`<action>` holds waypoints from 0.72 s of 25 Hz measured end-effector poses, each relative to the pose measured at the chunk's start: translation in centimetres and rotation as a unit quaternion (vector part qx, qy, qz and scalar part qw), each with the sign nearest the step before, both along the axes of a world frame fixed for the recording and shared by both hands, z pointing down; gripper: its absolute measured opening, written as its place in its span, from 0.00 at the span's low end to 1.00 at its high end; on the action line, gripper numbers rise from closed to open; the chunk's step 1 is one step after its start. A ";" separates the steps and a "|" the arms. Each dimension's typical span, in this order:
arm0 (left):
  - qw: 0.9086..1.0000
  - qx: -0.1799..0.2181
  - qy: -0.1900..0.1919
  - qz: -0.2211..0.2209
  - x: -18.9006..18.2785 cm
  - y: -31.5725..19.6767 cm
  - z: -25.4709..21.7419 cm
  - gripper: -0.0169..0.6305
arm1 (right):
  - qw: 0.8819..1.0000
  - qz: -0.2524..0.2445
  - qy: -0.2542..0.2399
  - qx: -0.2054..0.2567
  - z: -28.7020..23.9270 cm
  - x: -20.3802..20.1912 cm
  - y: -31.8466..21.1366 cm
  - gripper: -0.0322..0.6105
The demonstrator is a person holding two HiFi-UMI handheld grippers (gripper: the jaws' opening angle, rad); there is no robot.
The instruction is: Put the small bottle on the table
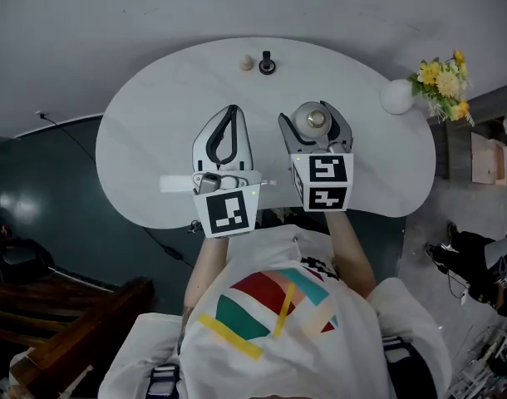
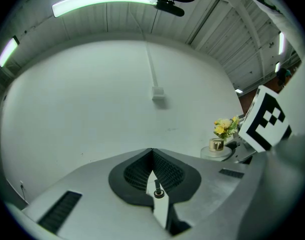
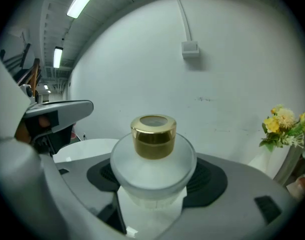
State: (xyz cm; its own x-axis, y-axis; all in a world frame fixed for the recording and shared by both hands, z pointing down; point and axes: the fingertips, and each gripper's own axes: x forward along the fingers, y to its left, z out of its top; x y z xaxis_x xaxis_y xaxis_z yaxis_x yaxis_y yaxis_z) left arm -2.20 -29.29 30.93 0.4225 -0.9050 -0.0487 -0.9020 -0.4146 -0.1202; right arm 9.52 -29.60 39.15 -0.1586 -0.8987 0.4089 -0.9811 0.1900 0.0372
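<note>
Two grippers were over the white table (image 1: 154, 123): our right gripper (image 1: 312, 123) clasped the small bottle (image 3: 153, 156) upright, gold cap up, tabletop directly beneath; our left gripper (image 1: 230, 109), jaws together, empty, alongside.

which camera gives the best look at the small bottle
The right gripper view: the bottle fills the centre, gold cap and frosted body clear, clamped between the jaws. The head view shows it small, from above. The left gripper view catches it tiny at the right.
</note>
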 end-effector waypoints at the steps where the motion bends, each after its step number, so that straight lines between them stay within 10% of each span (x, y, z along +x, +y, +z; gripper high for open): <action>1: 1.000 -0.001 -0.003 -0.001 0.0 0.0 0.1 0.05 | 1.000 -0.001 -0.001 -0.005 0.5 0.1 -0.4 0.58; 18: 0.999 -0.018 -0.038 -0.014 0.0 -0.3 1.2 0.05 | 0.994 -0.031 0.028 -0.101 9.0 1.0 -7.9 0.58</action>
State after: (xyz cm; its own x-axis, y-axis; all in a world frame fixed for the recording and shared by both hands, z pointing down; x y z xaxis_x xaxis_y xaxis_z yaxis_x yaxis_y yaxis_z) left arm -2.18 -29.56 32.12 0.3984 -0.9171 0.0154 -0.9019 -0.3947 -0.1753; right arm 10.56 -37.48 48.14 -0.1833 -0.7866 0.5897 -0.9645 0.2599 0.0469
